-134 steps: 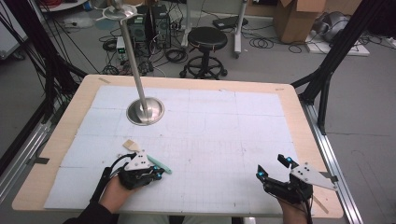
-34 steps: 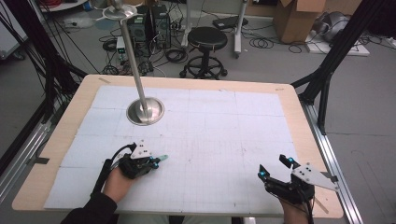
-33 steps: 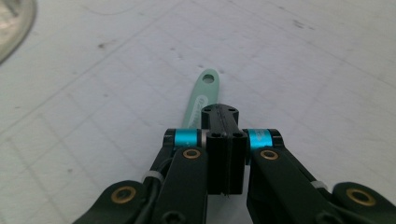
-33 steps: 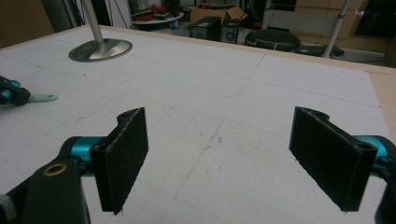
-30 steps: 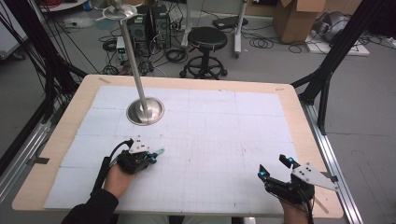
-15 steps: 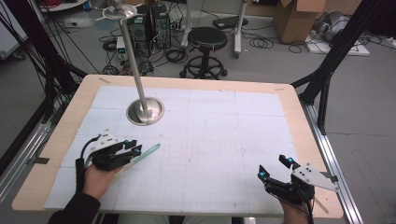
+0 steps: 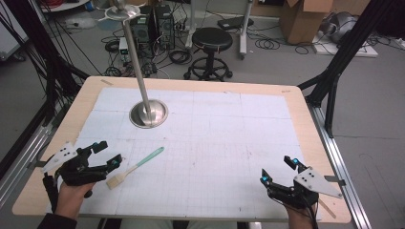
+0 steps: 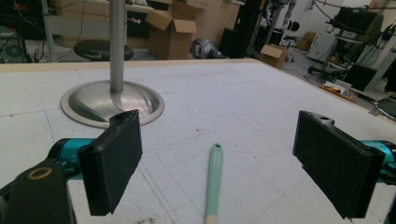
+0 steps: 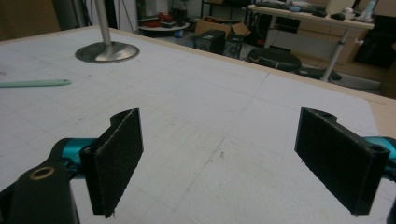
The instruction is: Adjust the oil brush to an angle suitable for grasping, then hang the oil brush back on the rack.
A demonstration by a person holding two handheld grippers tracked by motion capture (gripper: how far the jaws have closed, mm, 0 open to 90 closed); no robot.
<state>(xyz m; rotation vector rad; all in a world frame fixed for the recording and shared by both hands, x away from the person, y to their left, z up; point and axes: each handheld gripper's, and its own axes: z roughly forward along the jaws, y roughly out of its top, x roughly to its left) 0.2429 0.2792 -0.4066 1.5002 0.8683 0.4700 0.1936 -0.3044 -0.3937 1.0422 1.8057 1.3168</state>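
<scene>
Across the gridded worktop [image 7: 215, 143] we saw a mint-handled brush [image 7: 135, 168] lying flat just beside our left claw [image 7: 107, 153], whose jaws were spread. Our right claw [image 7: 278, 170], also spread, hovered well apart. Behind stood a metal stand [image 7: 148, 112].

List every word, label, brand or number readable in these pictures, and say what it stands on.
None can be read.
Brush: its mint handle carries no legible marking.
Grid mat: ruled lines, no figures that can be made out.
Cardboard boxes on the floor: any print too blurred to read.
Left gripper and right gripper: no legible label.
</scene>
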